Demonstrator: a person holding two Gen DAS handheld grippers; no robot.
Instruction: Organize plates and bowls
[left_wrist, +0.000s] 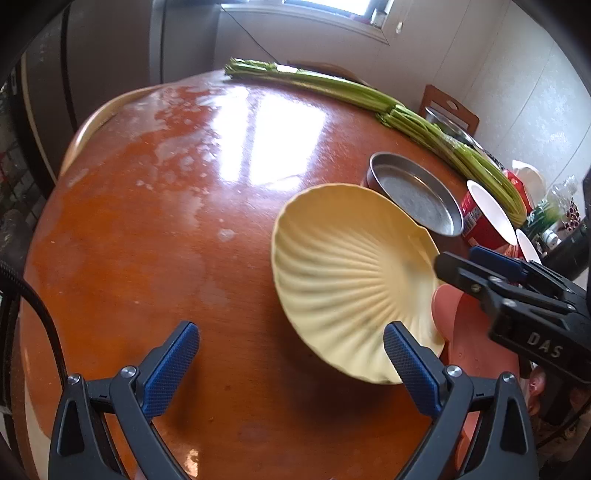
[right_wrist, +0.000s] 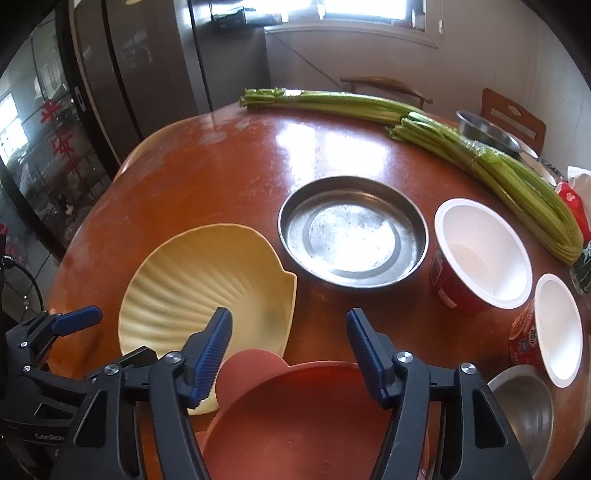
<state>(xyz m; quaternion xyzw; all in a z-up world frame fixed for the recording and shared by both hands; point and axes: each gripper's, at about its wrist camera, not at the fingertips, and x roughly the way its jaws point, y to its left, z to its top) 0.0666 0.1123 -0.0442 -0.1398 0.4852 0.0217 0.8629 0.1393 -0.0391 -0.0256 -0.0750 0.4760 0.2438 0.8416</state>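
Observation:
A pale yellow shell-shaped plate (left_wrist: 351, 280) (right_wrist: 199, 288) lies on the round wooden table (left_wrist: 147, 221), and its near edge meets a terracotta-pink plate (right_wrist: 295, 413) (left_wrist: 476, 332). My left gripper (left_wrist: 290, 332) hangs open over the table, with its right finger just above the yellow plate's near rim. My right gripper (right_wrist: 288, 317) (left_wrist: 461, 260) stands open above both plates. Its left finger is over the yellow plate's hollow, and the pink plate is below the gap. Neither pad presses on anything. One left finger (right_wrist: 75, 320) shows at the left edge of the right wrist view.
Behind the plates sits a round steel pan (right_wrist: 352, 232) (left_wrist: 417, 199). Two red paper bowls (right_wrist: 484, 254) (right_wrist: 557, 328) and a steel bowl (right_wrist: 524, 417) stand to the right. Celery bunches (right_wrist: 480, 162) lie along the far edge. A fridge and chairs stand beyond.

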